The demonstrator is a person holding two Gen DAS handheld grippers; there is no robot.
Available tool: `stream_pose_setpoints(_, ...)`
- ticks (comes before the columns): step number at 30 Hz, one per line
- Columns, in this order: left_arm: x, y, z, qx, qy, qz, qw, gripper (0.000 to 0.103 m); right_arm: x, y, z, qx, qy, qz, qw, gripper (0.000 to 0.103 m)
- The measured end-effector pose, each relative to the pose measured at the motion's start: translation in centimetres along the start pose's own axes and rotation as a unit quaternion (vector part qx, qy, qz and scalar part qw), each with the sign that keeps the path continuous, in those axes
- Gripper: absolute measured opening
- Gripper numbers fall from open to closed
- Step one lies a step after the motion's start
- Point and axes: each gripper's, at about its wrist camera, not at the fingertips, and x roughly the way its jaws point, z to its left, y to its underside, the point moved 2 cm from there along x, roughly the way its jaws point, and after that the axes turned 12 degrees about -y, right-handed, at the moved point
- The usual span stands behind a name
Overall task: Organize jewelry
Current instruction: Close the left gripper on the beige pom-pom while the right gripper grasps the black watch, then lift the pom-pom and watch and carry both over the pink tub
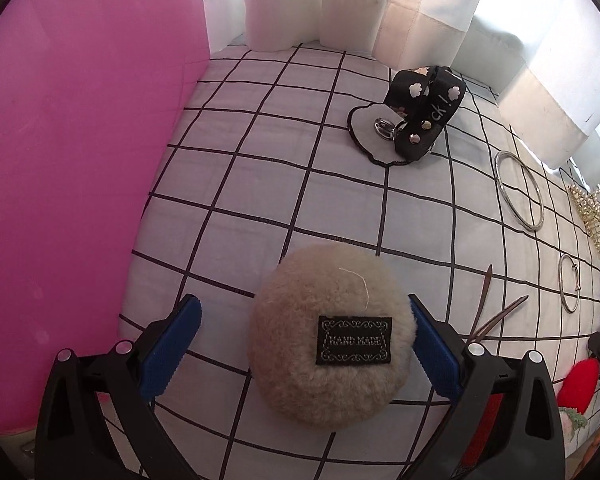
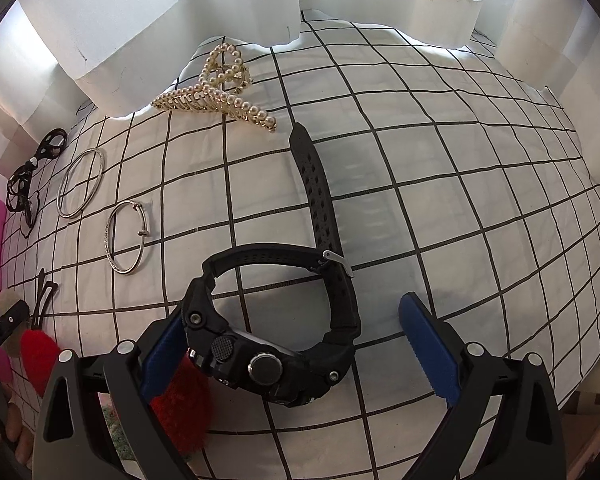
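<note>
A beige fluffy round piece (image 1: 328, 336) with a black "HAND MADE" label lies on the checked cloth between the blue pads of my left gripper (image 1: 306, 342). The jaws stand wide, the right pad near its edge and the left pad apart from it. A black wristwatch (image 2: 268, 336) lies on its side between the pads of my right gripper (image 2: 296, 344), which is open. Its case touches or nearly touches the left pad (image 2: 162, 356). Two silver bangles (image 2: 80, 184) (image 2: 126, 236), a pearl hair claw (image 2: 220, 88) and a black patterned strap (image 1: 424, 116) lie farther back.
A pink wall (image 1: 80, 160) runs along the left. White curtains (image 2: 180, 20) hang at the back edge of the cloth (image 2: 460, 200). Red fluffy pieces (image 2: 40, 356) and dark hair sticks (image 1: 496, 316) lie between the two grippers. A black cord ornament (image 2: 28, 176) sits far left.
</note>
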Motion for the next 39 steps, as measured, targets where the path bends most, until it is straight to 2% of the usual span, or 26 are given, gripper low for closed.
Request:
stream_pose_setpoints(3, 0.2, 0.0, 0.0, 0.009, 0.001, -0.018, 0.9998, 0.098, 0.6, 0.0, 0.7, -0.018, 0.02, 0.0, 1.0, 0.094)
stream_pose_setpoints(14, -0.1, 0.8, -0.5, 0.012, 0.003, -0.048, 0.9988, 0.096, 0.2, 0.9, 0.5, -0.02, 0.015, -0.012, 1.0, 0.093)
stream_pose_setpoints(17, -1.1, 1.7, -0.3, 0.018, 0.007, -0.052, 0.9985, 0.089, -0.4, 1.3, 0.3, -0.025, 0.012, -0.011, 1.0, 0.092)
stream_pose_setpoints(18, -1.4, 1.9, -0.3, 0.023, 0.012, -0.055, 0.9982, 0.081, -0.8, 1.5, 0.3, -0.029, 0.011, -0.015, 0.999, 0.086)
stream_pose_setpoints(19, -1.8, 1.9, -0.5, 0.03, 0.015, -0.058, 0.9977, 0.076, -1.2, 1.6, 0.5, -0.036, 0.011, -0.02, 0.999, 0.072)
stream_pose_setpoints(20, -2.1, 2.0, -0.8, 0.036, 0.018, -0.061, 0.9973, 0.064, -1.5, 1.6, 0.7, -0.04, 0.014, -0.021, 0.999, 0.068)
stream_pose_setpoints(21, -2.3, 2.1, -1.0, 0.041, 0.019, -0.063, 0.997, 0.058, -1.5, 1.5, 0.5, -0.036, 0.006, -0.021, 0.999, 0.068)
stream_pose_setpoints(26, -2.8, 2.3, -1.1, 0.042, 0.02, -0.063, 0.9969, 0.047, -2.1, 1.7, 0.5, -0.031, -0.01, -0.032, 0.999, 0.068)
stream_pose_setpoints(28, -3.2, 2.5, -1.2, 0.051, 0.027, -0.067, 0.9961, 0.045, -2.0, 1.7, 0.3, -0.027, -0.018, -0.036, 0.999, 0.067)
stream_pose_setpoints(30, -3.7, 2.4, -1.2, 0.058, 0.019, -0.08, 0.995, 0.044, -2.1, 1.8, 0.4, -0.027, -0.022, -0.04, 0.999, 0.067)
stream_pose_setpoints(39, -6.2, 1.8, -0.6, 0.042, 0.033, -0.094, 0.9941, 0.044, -3.5, 1.8, 1.1, -0.038, -0.036, -0.054, 0.997, 0.067)
